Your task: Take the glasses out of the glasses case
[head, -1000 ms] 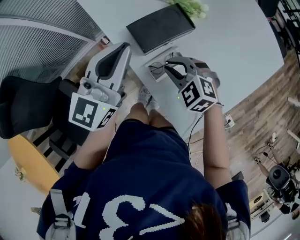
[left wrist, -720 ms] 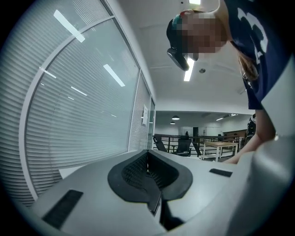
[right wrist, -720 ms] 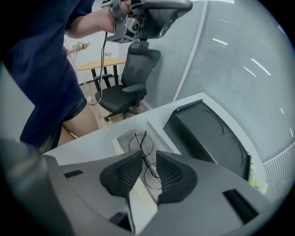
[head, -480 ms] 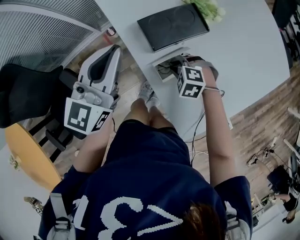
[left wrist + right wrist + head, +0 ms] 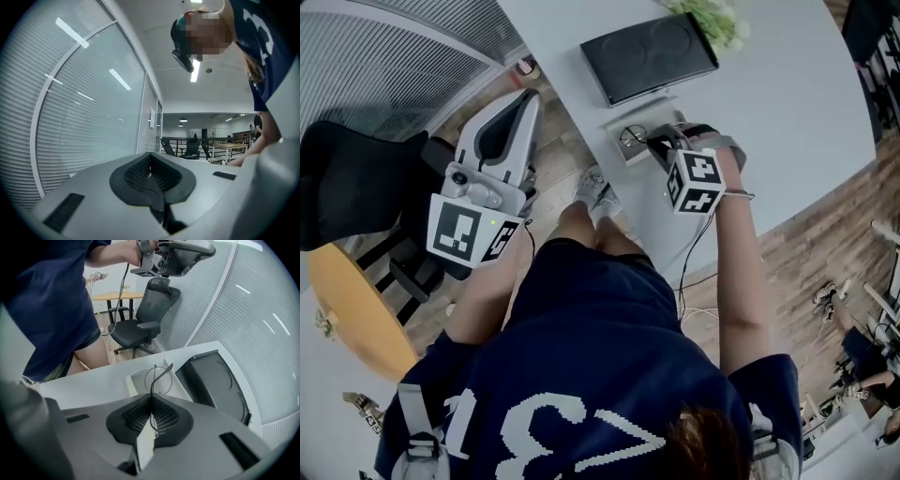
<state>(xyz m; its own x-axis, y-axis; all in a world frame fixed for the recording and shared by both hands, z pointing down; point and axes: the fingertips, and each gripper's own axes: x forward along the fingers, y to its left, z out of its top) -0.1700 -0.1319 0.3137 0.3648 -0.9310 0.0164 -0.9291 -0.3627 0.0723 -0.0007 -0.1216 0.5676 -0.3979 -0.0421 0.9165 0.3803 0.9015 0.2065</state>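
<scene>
Thin black wire-framed glasses [image 5: 157,378] stick up from my right gripper [image 5: 151,414], which is shut on their frame; a white strip also shows between its pads. Just behind them lies an open white tray [image 5: 181,386] on the white table, with a flat black case [image 5: 216,380] beyond it. In the head view the right gripper [image 5: 660,146] hangs over the tray [image 5: 622,150], where the glasses [image 5: 633,138] show, below the black case [image 5: 649,56]. My left gripper [image 5: 517,105] is held off the table over the floor, shut and empty [image 5: 150,161].
A green plant [image 5: 712,19] stands past the black case. The table edge [image 5: 581,141] runs diagonally by the person's knees. A black office chair [image 5: 347,187] and a round yellow table [image 5: 356,309] stand at the left. Slatted glass walls curve round behind.
The right gripper has rolled and shifted slightly toward the person over the white tray. The left gripper has hardly moved.
</scene>
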